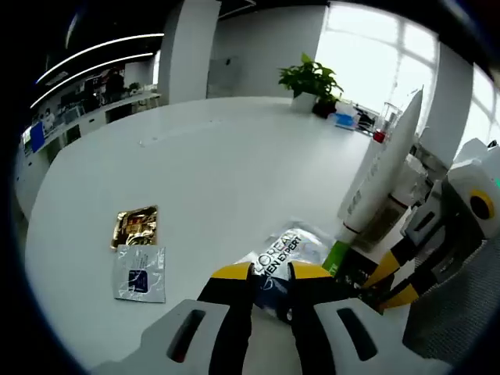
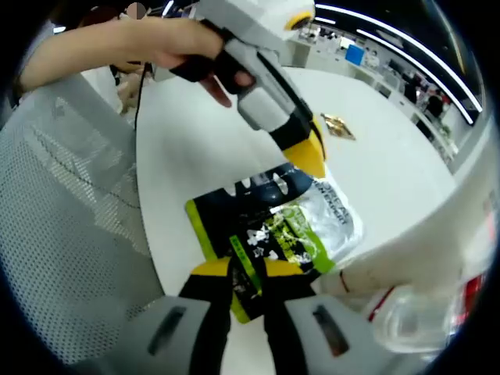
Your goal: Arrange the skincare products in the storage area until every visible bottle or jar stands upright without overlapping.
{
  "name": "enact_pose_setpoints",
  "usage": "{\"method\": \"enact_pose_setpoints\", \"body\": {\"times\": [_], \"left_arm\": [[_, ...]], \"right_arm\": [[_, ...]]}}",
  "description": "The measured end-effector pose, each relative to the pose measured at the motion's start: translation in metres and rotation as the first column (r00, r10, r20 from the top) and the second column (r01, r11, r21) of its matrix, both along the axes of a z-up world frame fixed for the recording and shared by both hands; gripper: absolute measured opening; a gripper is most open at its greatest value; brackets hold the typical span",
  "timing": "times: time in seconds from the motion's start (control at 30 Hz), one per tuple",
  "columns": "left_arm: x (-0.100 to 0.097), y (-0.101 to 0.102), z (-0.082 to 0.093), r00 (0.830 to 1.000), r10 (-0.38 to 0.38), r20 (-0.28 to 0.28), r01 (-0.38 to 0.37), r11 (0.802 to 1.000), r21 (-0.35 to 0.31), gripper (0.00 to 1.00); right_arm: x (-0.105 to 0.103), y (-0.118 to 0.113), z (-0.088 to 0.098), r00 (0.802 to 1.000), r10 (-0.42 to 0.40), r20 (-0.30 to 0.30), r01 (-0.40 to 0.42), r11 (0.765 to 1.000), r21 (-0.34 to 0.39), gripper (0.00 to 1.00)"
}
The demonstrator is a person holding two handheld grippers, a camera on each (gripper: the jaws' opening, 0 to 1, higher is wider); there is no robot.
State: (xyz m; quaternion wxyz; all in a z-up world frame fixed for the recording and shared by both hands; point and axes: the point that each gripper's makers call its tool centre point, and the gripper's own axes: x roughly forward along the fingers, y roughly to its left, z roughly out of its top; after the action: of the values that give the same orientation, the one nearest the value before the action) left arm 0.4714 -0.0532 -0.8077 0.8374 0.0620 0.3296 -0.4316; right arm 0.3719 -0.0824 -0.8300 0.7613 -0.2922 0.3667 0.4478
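A broad white table curves away toward bright windows in the left gripper view, most of its surface bare and open, its far rim rounding off to the left before a row of shelves. A potted green plant stands at the far edge, well apart from the work. At the near right edge of the table, a tall white tube leans steeply beside the right gripper, whose yellow-tipped jaws sit close together on the dark sachet with green print. In the right gripper view that sachet lies flat, overhanging the table edge toward a grey mesh chair back, and the right gripper's jaws pinch its near end between them. Under and beyond it lies a silver L'Oréal Men Expert sachet, which the left gripper nips at its near edge with jaws nearly closed. In the right gripper view a hand holds the left gripper from above, its yellow tip touching the silver sachet. Two smaller packets lie apart on open table to the left: a silver sachet with a dark label and, just beyond it, a gold foil packet. A clear bottle sits blurred at the right gripper's side.
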Motion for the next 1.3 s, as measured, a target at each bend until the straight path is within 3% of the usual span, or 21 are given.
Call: {"method": "enact_pose_setpoints", "body": {"times": [0.13, 0.23, 0.47, 0.6, 0.73, 0.97, 1.3], "left_arm": [[0.000, 0.006, -0.012, 1.000, -0.014, 0.015, 0.013, 0.997, 0.079, 0.15], [-0.002, 0.007, -0.016, 1.000, -0.021, 0.016, 0.019, 0.995, 0.102, 0.15], [-0.002, 0.007, -0.016, 0.999, -0.016, 0.032, 0.013, 0.995, 0.099, 0.15], [-0.007, 0.011, -0.010, 1.000, -0.005, 0.010, 0.004, 0.995, 0.098, 0.21], [-0.010, 0.023, 0.004, 1.000, 0.025, 0.014, -0.026, 0.992, 0.124, 0.25], [-0.023, 0.038, 0.044, 0.996, 0.086, 0.039, -0.089, 0.993, 0.082, 0.27], [-0.051, 0.046, 0.079, 0.989, 0.112, 0.095, -0.119, 0.990, 0.070, 0.31]], "right_arm": [[0.000, 0.000, 0.000, 1.000, -0.002, -0.003, 0.002, 1.000, 0.006, 0.15], [0.000, 0.000, 0.000, 1.000, 0.006, 0.002, -0.006, 1.000, -0.001, 0.15], [0.000, 0.000, 0.000, 1.000, 0.026, 0.005, -0.026, 1.000, -0.009, 0.15], [0.000, 0.000, 0.000, 0.999, 0.040, 0.004, -0.040, 0.999, -0.013, 0.15], [0.000, 0.000, 0.000, 0.999, 0.044, -0.003, -0.044, 0.999, -0.022, 0.15], [-0.003, 0.002, 0.004, 0.998, 0.067, -0.002, -0.067, 0.997, -0.028, 0.18], [-0.012, 0.008, 0.069, 0.995, 0.014, 0.097, -0.029, 0.987, 0.161, 0.18]]}}
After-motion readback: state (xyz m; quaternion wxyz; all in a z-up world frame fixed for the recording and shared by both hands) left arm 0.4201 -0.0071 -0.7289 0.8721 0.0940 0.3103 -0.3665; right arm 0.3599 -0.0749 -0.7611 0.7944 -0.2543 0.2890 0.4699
